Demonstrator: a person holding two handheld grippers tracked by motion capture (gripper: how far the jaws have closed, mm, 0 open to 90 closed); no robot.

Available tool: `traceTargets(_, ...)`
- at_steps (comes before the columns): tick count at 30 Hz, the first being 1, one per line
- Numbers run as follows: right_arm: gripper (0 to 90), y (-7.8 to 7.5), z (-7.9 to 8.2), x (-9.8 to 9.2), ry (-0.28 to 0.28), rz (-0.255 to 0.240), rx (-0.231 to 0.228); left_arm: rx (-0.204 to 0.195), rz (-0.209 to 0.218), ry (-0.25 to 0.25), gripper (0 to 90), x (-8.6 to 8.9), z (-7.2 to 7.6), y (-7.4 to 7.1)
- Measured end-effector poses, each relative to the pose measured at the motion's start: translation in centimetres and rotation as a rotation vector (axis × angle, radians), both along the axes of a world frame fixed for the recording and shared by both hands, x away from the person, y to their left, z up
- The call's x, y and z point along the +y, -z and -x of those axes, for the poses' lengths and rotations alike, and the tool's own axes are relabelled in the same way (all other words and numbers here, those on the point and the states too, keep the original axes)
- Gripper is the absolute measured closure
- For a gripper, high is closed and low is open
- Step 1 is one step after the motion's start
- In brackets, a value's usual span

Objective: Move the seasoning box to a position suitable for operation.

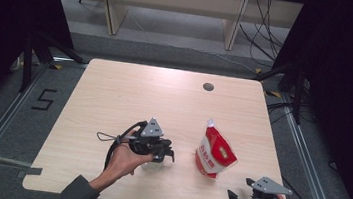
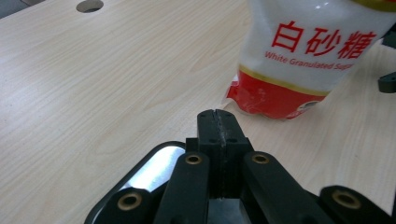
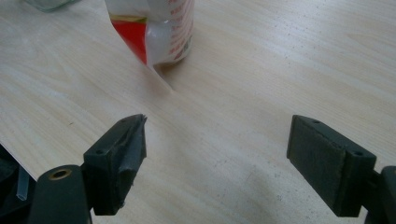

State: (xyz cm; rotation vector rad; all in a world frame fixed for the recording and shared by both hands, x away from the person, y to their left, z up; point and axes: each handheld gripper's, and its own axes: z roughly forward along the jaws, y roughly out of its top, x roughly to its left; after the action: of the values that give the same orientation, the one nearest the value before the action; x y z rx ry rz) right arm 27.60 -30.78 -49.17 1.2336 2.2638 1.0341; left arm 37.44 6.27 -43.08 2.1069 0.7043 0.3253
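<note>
The sugar pouch (image 2: pixel 303 56) is cut off by the top edge (its spout unseen).

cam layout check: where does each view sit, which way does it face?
High view: above the table's near side, looking forward and down on the table; forearms, both grippers show.
Left gripper view: rides the left gripper, jaws shut, facing the sugar bag.
Right gripper view: rides the right gripper, jaws open.
Shared: the sugar bag.

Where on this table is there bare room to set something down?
The far half of the table, up to the round hole, is bare, as is the left side. It is crowded near the front, around the left gripper, the sugar pouch and the right gripper.
</note>
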Motion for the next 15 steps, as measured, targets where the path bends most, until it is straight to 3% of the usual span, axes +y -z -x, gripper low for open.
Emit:
traceTargets(4,20.8,0.1,0.0,0.1,-0.003,-0.007,0.016,0.005,-0.024,0.000,89.4,-0.4,-0.6,0.3)
traceTargets(7,20.9,0.1,0.0,0.1,-0.006,-0.003,0.004,0.008,-0.038,0.001,89.4,-0.8,-0.7,0.5)
traceTargets(9,20.9,0.1,0.1,0.2,-0.003,-0.007,0.023,0.002,-0.052,0.009,89.4,-1.0,-0.8,0.4)
traceTargets(15,21.1,0.1,-0.2,0.0,-0.030,0.014,-0.005,-0.001,-0.072,0.022,89.4,-1.2,-0.8,0.2)
